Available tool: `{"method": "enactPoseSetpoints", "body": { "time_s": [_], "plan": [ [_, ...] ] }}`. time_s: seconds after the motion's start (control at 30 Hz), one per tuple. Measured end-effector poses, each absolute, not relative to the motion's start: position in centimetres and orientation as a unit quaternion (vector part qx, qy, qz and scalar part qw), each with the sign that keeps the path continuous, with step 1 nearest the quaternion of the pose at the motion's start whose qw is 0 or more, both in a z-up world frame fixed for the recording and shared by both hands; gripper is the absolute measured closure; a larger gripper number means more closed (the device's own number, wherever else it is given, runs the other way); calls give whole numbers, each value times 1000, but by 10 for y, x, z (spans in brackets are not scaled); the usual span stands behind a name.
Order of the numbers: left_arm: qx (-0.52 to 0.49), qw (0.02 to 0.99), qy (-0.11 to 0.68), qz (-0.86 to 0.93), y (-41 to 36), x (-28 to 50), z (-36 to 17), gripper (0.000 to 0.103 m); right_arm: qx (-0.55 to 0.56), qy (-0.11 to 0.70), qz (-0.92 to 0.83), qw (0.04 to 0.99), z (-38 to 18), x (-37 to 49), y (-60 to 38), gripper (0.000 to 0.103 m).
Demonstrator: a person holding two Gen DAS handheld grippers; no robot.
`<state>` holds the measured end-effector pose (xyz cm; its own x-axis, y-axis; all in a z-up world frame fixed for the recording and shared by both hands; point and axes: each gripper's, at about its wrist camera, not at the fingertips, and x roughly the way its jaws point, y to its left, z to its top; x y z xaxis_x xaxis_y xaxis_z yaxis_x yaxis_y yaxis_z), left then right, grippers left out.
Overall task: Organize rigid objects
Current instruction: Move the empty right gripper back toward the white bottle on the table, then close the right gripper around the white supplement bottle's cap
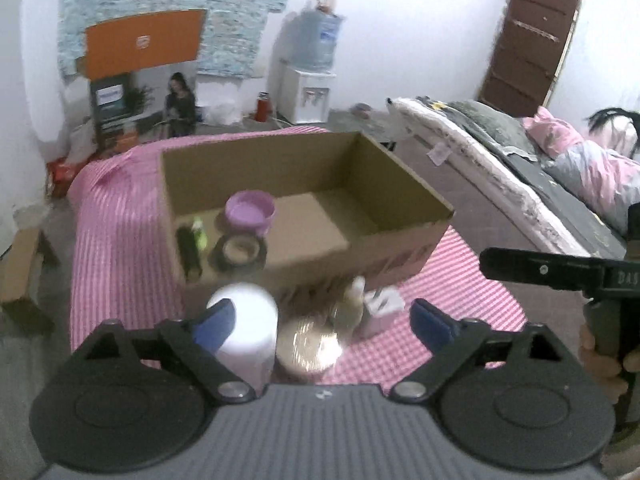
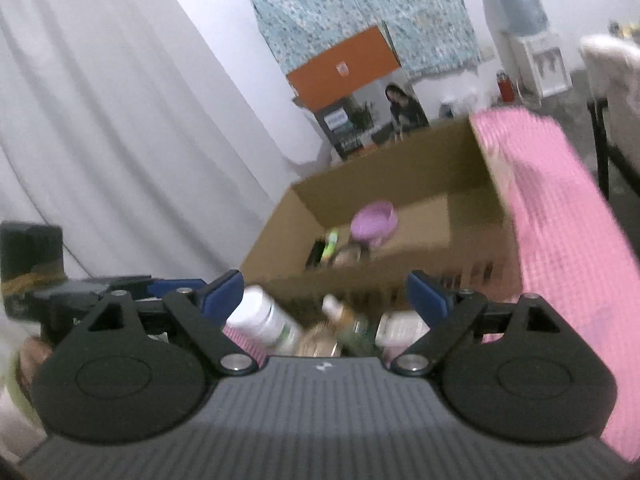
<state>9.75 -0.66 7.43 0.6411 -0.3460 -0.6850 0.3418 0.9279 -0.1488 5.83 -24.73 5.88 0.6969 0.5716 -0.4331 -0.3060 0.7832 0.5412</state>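
Blue-padded fingers of the left gripper (image 1: 324, 322) stand wide apart and released at the bottom of the left wrist view. Its left pad overlaps a white bottle (image 1: 248, 332) standing on the pink checked cloth (image 1: 460, 320). Just right of the bottle lies a round gold-lidded jar (image 1: 308, 346), then a small bottle (image 1: 352, 304) and a white box (image 1: 382, 308), all blurred.

Above them, mid-frame, sits an open cardboard box (image 1: 400, 248). In its left end are a purple bowl (image 1: 250, 210), a dark-rimmed round jar (image 1: 240, 252) and a dark tube beside a green one (image 1: 192, 244).

At right edge, the right gripper (image 1: 540, 268) shows as a black bar; in its own view its fingers (image 2: 224, 292) are likewise spread and released.

Upper centre stands a water dispenser (image 1: 308, 80).
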Motion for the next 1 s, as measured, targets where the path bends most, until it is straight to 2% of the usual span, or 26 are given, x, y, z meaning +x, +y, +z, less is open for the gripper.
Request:
{"method": "enactPoseSetpoints", "body": {
  "time_s": [0.23,0.43,0.7,1.0],
  "plan": [
    [59,930,344,-112,-7,60,26,4,214,346,269,873,19,51,-186,14],
    [57,931,344,-103,-6,56,5,4,172,352,291,873,22,60,-140,14],
    [64,947,307,-71,1,66,-2,5,108,337,304,884,30,75,-101,14],
    [46,952,293,-77,7,86,-9,20,92,330,304,889,31,100,-74,16]
  ]
}}
